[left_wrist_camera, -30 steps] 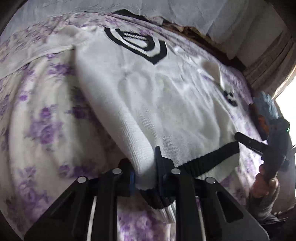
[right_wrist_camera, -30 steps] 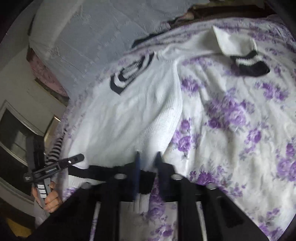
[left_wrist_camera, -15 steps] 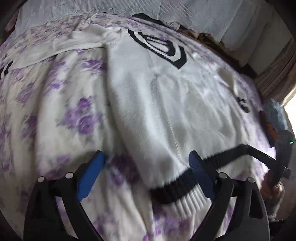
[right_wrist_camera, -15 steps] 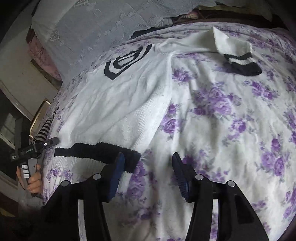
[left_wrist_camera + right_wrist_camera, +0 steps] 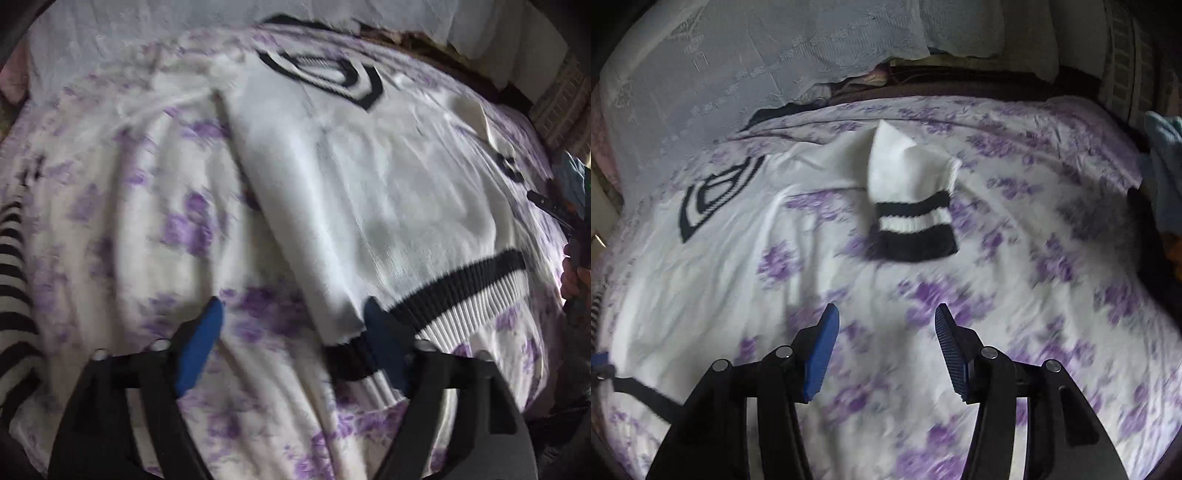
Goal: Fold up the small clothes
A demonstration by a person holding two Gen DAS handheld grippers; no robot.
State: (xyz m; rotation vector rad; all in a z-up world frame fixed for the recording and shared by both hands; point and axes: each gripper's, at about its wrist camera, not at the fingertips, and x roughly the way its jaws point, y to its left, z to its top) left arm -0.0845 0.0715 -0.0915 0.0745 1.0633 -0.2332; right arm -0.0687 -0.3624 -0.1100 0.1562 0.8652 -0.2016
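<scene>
A white knit sweater [image 5: 369,192] with a black-and-white collar [image 5: 325,75] and a black-striped hem [image 5: 461,288] lies flat on the floral bedsheet [image 5: 147,229]. My left gripper [image 5: 293,317] is open and empty, just left of the hem's near corner. In the right wrist view, my right gripper [image 5: 886,321] is open and empty above the sheet. The sweater's right sleeve [image 5: 908,177] lies ahead of it, its striped cuff [image 5: 916,229] pointing toward me. The sweater body [image 5: 683,266] lies to the left.
A pale embroidered cover [image 5: 757,55] lies along the back of the bed. A black-and-white striped sleeve [image 5: 13,280] shows at the left edge of the left wrist view. A blue object [image 5: 1163,158] sits at the bed's right edge.
Both grippers have let go of the sweater's hem and opened. The hem now lies on the sheet. The right gripper has swung right toward the sleeve cuff.
</scene>
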